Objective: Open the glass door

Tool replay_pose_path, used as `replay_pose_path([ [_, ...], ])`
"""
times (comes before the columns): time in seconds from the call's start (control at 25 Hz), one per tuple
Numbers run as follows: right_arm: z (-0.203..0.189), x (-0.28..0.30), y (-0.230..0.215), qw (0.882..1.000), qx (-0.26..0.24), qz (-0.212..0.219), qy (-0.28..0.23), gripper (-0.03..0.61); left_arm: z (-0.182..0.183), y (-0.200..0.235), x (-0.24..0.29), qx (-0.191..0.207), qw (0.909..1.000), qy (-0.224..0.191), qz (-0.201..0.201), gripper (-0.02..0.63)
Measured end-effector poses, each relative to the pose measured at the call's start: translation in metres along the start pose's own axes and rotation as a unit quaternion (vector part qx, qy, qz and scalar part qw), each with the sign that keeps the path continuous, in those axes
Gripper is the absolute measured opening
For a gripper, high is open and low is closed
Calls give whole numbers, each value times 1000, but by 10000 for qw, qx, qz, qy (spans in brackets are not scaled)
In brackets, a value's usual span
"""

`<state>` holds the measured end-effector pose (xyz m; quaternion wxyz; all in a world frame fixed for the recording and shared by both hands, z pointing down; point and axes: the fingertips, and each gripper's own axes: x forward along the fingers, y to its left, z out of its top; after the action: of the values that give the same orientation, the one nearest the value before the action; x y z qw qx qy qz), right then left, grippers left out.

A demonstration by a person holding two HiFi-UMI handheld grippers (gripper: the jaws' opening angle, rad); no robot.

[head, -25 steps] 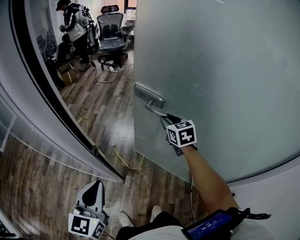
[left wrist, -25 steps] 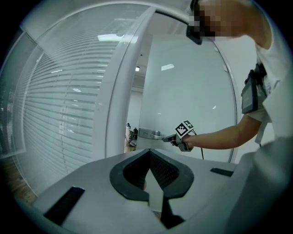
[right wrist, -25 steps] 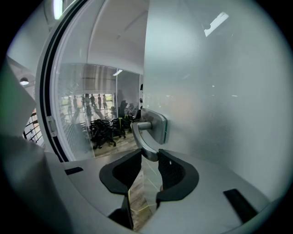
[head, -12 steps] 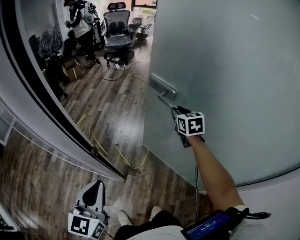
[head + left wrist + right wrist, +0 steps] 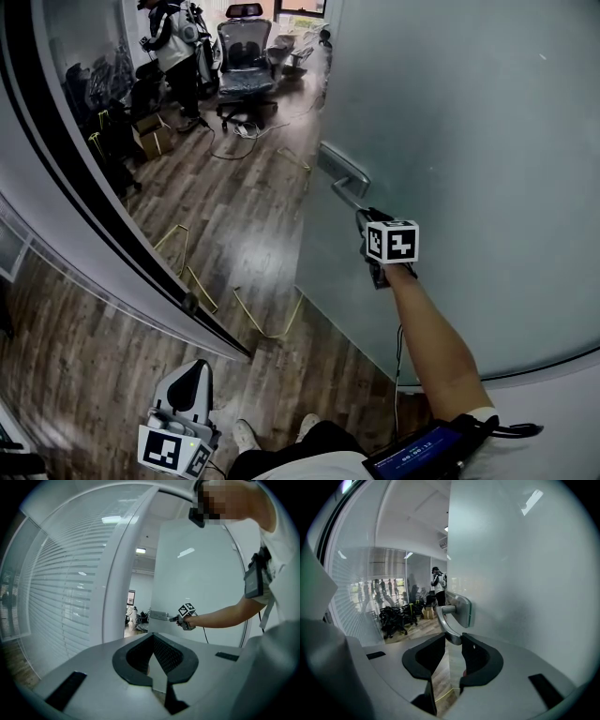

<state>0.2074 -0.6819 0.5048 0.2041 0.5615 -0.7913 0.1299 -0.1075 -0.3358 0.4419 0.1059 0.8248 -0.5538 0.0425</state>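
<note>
At the door (image 5: 469,141), the R gripper (image 5: 362,216) has the handle (image 5: 342,183). Its jaws are closed round the lever's free end w/ pads pressing on both sides, which is clear in the right gripper view.

The door is frosted glass and stands well ajar. Its free edge is at the left of the pane, and there's a wide gap btwn that edge and the dark frame (image 5: 112,206). Wood floor (image 5: 234,216) shows through the gap, and a chair (image 5: 246,56) and a person (image 5: 173,37) are far back in the room.

Key relation: the lever's long axis runs roughly level along the door face, from its plate out toward the gripper. So the handle lies straight ahead of the R jaws, in line w/ the forearm. The grip is out at the tip, the far end from the plate, so there's prob not much bite to spare.

The L gripper (image 5: 192,375) sits low by the person's feet, well apart from the door. Its jaws are together w/ nothing btwn them. The R hand is by far the nearer and the only one on the job.

Judgement: the task is well along and the opening is already wide enough to walk through. Any further swing has to follow the door's arc. If the pull drifts off the lever's line, the pads could slide off the end.
</note>
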Motion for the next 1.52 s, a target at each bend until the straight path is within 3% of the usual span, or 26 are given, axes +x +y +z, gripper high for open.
replay_pose_path([
  [0.32,-5,-1,0,9999,21,-149,-82,117,-5,-4,-3,30,10000,-8,-76,-2],
  [0.6,39,-48,3,9932,-187,-416,-1072,127,6,2,-10,48,9998,-43,-183,-2],
  [1.0,91,-194,91,9711,-449,-348,-2316,127,22,20,-36,127,9966,-273,-771,-2],
  [1.32,74,-314,169,9601,-380,-288,-2757,123,30,21,-67,26,9913,-393,-1257,-2],
  [1.52,41,-387,209,9531,-245,-298,-3001,35,21,7,-99,134,9892,-422,-1396,-2],
])
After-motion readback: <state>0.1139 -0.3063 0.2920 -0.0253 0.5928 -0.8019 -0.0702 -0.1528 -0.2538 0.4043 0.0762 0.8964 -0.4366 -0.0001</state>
